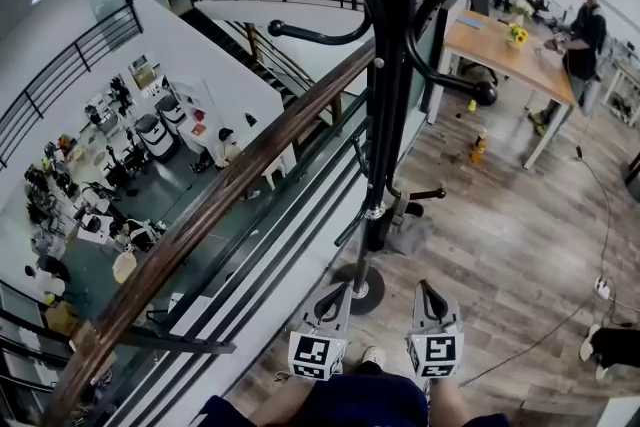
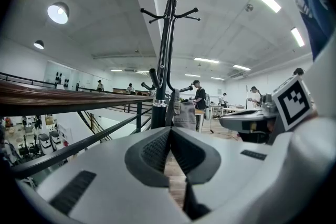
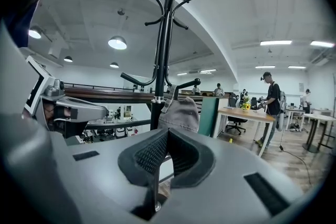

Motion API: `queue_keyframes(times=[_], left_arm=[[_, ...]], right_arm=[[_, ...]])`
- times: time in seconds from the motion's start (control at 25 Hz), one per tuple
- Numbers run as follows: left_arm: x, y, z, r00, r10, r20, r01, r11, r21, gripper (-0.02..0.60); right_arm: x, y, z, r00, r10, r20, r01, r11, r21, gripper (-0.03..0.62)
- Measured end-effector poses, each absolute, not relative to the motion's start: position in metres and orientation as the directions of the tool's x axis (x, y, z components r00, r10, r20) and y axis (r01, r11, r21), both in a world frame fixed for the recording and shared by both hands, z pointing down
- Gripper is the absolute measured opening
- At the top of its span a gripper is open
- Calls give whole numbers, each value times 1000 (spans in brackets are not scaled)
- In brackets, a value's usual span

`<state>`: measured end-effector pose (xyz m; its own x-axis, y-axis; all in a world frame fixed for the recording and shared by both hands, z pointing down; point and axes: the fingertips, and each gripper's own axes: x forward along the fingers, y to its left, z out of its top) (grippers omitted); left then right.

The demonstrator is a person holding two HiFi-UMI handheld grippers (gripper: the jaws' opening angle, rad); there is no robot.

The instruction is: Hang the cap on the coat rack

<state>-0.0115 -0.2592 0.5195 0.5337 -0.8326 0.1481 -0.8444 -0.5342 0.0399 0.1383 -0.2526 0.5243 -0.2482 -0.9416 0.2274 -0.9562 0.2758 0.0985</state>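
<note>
- Your left claw (image 1: 333,293) is pressed together tip to tip with nothing between the pads. It points toward the black coat rack (image 1: 386,65).
- Your right claw (image 1: 430,293) is closed just as tightly and is also empty. It sits just beside the left one, low in the head view.
- The grey cap (image 3: 179,113) hangs low on the coat rack, close against the pole and just under a short peg (image 3: 188,83). It is apart from both claws.
- The rack's round foot (image 1: 360,290) stands on the wooden floor (image 1: 520,235), just beside the balcony's wooden handrail (image 1: 230,183).
</note>
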Motion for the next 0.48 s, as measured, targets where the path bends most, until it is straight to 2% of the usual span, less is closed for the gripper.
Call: queue_keyframes(times=[0.48], left_arm=[[-6,-265,520,538,-832,137,-842,-537,44,3]], right_arm=[[147,-257,528,-232,-943,237,-959,263,106,8]])
